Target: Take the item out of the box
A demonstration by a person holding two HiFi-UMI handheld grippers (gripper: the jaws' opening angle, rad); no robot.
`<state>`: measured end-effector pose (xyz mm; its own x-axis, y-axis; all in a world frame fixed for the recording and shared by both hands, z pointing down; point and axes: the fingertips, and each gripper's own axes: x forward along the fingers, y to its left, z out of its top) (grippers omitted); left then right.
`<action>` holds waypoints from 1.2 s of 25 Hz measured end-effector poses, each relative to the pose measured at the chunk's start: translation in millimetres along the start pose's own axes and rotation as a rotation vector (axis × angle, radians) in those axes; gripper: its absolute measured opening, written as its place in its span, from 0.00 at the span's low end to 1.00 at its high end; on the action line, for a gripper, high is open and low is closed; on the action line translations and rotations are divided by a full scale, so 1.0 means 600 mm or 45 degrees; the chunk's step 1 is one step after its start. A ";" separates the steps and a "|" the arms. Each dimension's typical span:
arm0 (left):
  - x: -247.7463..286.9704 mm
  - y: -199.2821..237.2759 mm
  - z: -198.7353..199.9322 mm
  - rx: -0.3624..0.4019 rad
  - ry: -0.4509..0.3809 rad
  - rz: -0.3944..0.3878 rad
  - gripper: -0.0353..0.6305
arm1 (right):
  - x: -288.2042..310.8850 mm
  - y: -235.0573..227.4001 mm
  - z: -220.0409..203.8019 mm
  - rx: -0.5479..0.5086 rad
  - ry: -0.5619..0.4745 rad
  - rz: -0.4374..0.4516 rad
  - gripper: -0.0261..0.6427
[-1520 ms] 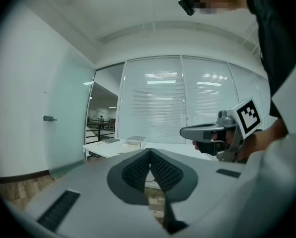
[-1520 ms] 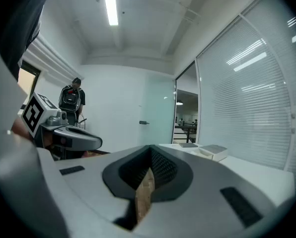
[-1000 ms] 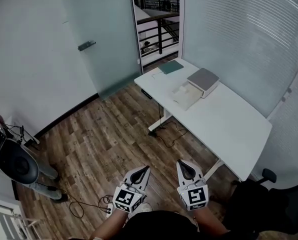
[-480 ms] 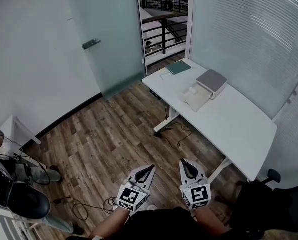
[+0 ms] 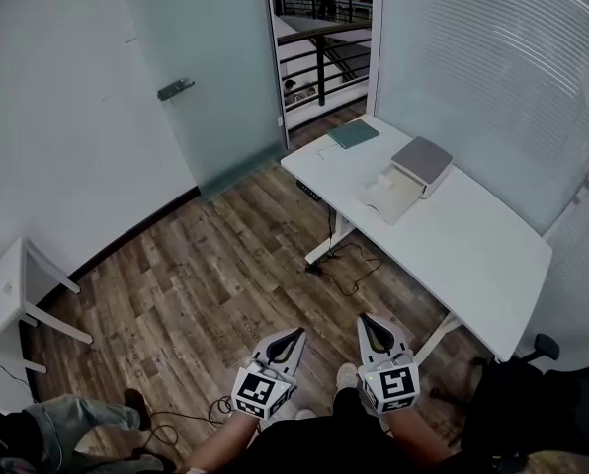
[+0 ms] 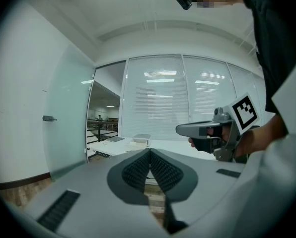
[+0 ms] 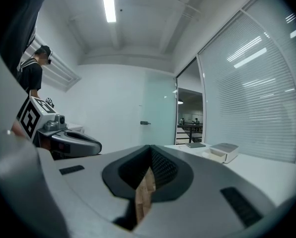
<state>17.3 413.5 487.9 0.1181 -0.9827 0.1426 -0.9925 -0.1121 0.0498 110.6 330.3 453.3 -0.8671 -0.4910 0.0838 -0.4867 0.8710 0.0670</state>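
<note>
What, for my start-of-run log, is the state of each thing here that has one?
Left gripper: shut, empty.
Right gripper: shut, empty.
Box: on the table, apparently open, white part folded out in front.
Green book: closed, lying flat.
Glass door: open.

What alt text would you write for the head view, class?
The left gripper and right gripper, both shut and empty, hover above a wood floor, apart from a white table bearing a grey-topped box.
</note>
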 end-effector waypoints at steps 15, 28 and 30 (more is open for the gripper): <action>0.169 0.056 0.053 0.037 -0.024 0.011 0.07 | 0.122 -0.144 0.010 -0.023 0.001 0.007 0.05; 0.301 0.058 0.059 0.047 0.031 0.012 0.07 | 0.181 -0.273 0.001 -0.003 0.003 0.004 0.05; 0.324 0.055 0.064 0.055 0.032 0.012 0.07 | 0.189 -0.289 -0.003 -0.001 0.010 0.014 0.05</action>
<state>6.0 213.2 479.1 0.1094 -0.9798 0.1677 -0.9939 -0.1100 0.0058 97.0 123.4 453.1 -0.8715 -0.4816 0.0923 -0.4771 0.8763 0.0669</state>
